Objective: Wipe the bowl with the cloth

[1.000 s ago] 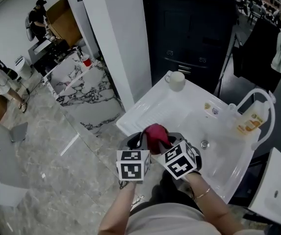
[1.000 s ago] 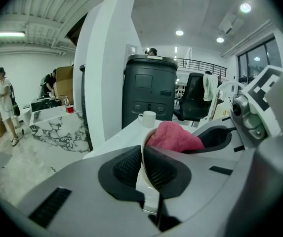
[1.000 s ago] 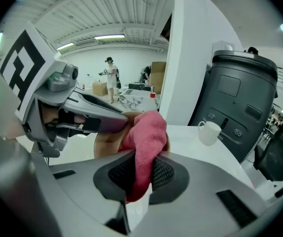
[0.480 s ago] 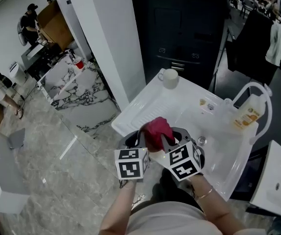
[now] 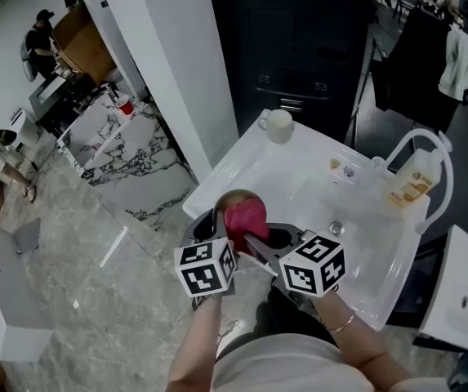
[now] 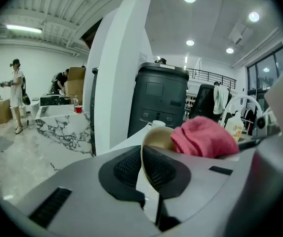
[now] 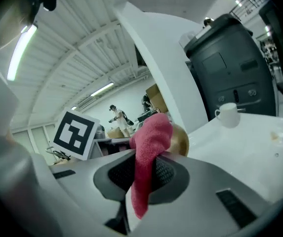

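A tan bowl is held up over the near left corner of the white sink. My left gripper is shut on its rim; in the left gripper view the bowl stands edge-on between the jaws of the left gripper. A pink cloth is pressed against the bowl's inside. My right gripper is shut on the cloth. In the right gripper view the cloth hangs down through the jaws of the right gripper, with the bowl just behind it.
A white mug stands on the drainboard at the sink's far corner. The arched faucet and a soap bottle are at the right. A dark cabinet stands behind, a white pillar to the left. People stand far off at the left.
The right gripper has rolled and lifted the cloth. The bowl now shows its tan side beyond the cloth. Both marker cubes have spread a little apart.
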A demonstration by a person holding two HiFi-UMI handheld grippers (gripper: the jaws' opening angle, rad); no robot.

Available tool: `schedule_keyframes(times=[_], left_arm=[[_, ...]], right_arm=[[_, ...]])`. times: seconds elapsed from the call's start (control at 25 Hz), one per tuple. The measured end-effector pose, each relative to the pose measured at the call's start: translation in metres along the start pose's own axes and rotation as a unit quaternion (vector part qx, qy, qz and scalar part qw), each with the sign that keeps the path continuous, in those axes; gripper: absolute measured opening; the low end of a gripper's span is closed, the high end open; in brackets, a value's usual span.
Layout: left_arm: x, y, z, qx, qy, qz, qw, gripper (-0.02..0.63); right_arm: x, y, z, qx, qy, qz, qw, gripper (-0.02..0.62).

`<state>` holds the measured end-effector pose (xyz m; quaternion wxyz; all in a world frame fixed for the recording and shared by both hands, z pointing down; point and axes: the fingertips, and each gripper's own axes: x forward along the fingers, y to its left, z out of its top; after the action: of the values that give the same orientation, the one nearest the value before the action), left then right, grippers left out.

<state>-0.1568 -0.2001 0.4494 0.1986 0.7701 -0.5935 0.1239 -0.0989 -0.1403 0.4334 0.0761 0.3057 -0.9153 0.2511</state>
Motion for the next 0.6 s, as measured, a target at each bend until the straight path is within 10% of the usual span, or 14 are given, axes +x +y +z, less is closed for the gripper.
schedule_keyframes(times=[0.6], left_arm=[[-0.006, 0.01, 0.003, -0.054, -0.015, -0.008, 0.9984, 0.032]], right_arm=[[-0.012, -0.053, -0.005, -0.009, 0.018, -0.12, 0.993, 0.048]])
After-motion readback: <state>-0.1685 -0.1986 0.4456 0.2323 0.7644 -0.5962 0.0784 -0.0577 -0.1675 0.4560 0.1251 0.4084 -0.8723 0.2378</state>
